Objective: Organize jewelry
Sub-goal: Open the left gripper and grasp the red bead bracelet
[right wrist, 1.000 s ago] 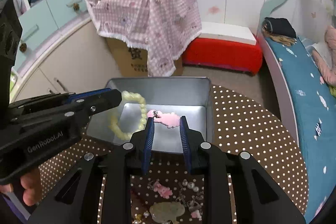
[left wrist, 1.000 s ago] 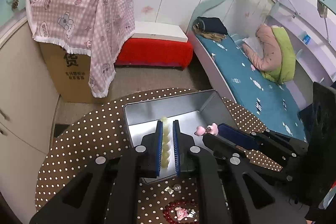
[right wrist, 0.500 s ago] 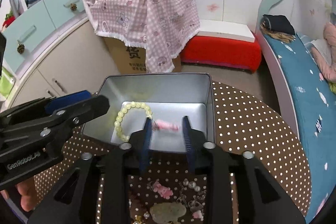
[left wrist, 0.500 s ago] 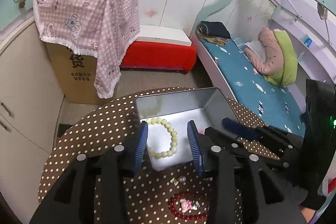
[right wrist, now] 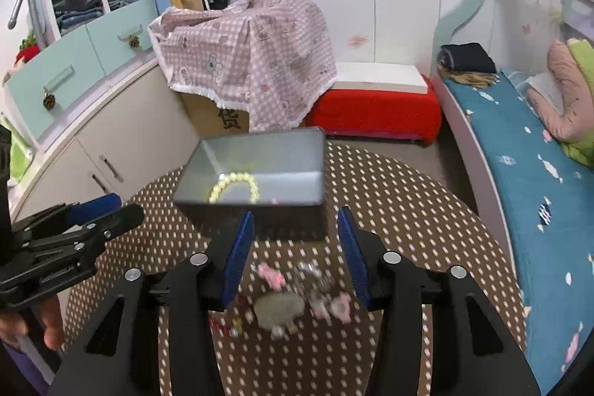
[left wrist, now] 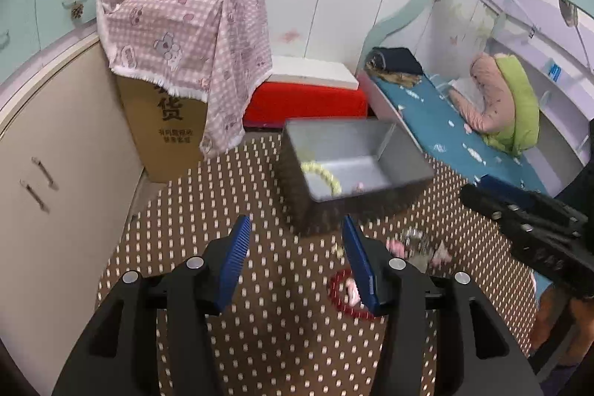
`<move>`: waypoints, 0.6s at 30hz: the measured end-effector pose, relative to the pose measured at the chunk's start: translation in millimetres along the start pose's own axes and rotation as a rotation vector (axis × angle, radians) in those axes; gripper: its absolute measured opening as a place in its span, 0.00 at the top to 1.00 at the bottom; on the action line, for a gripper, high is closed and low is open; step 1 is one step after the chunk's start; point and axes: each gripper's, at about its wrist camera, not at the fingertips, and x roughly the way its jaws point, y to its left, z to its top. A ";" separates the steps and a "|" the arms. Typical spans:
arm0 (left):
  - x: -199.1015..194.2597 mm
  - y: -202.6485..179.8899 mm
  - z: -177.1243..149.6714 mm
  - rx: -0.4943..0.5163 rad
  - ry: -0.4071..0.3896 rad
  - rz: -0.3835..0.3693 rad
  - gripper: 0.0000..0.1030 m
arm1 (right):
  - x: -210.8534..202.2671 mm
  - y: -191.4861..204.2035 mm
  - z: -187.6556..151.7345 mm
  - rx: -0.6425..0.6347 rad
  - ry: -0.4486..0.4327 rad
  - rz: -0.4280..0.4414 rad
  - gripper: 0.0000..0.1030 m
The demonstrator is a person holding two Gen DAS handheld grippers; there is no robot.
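The left gripper [left wrist: 295,247] hangs above the brown polka-dot table [left wrist: 260,340] with its blue-padded fingers [left wrist: 237,251] spread wide and nothing between them. Ahead of it and a little to the right stands the grey metal tin [left wrist: 404,180], well apart from the fingertips; inside the tin lies the pale yellow bead bracelet [left wrist: 323,175] against the near-left corner, with a small pink piece [left wrist: 359,187] beside it on the tin's floor. Just behind the left gripper's right finger a red bead bracelet [left wrist: 341,295] lies on the table, partly hidden by that finger, and a blurred scatter of small pink and silver trinkets [left wrist: 415,247] lies further right. The right gripper [right wrist: 295,244] also has its fingers [right wrist: 237,255] released and wide apart, holding nothing. Between and just below them on the table lies a loose pile: a pink charm [right wrist: 273,275], a pale green flat stone [right wrist: 278,308], silver bits and another pink piece [right wrist: 339,307], all motion-blurred. The tin sits directly beyond the right gripper's fingertips, near but not touching, the yellow bracelet visible inside it.
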 end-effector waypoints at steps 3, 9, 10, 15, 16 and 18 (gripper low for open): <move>3.7 -0.2 -13.2 -0.011 0.028 -0.005 0.52 | -6.7 -7.5 -15.2 0.020 0.006 -0.010 0.53; 21.2 -9.0 -35.7 0.000 0.093 0.005 0.52 | -5.1 -19.6 -42.1 0.046 0.035 -0.034 0.52; 24.3 -11.0 -38.2 0.002 0.102 0.005 0.52 | -4.6 -23.8 -47.5 0.058 0.039 -0.038 0.50; 39.1 -19.0 -44.2 0.023 0.132 0.019 0.52 | -2.7 -37.4 -64.8 0.089 0.056 -0.035 0.49; 41.6 -20.1 -44.9 0.027 0.136 0.022 0.52 | -2.1 -38.9 -67.7 0.092 0.061 -0.034 0.49; 48.0 -21.5 -45.4 0.032 0.150 0.029 0.52 | -1.0 -42.1 -71.4 0.099 0.065 -0.030 0.49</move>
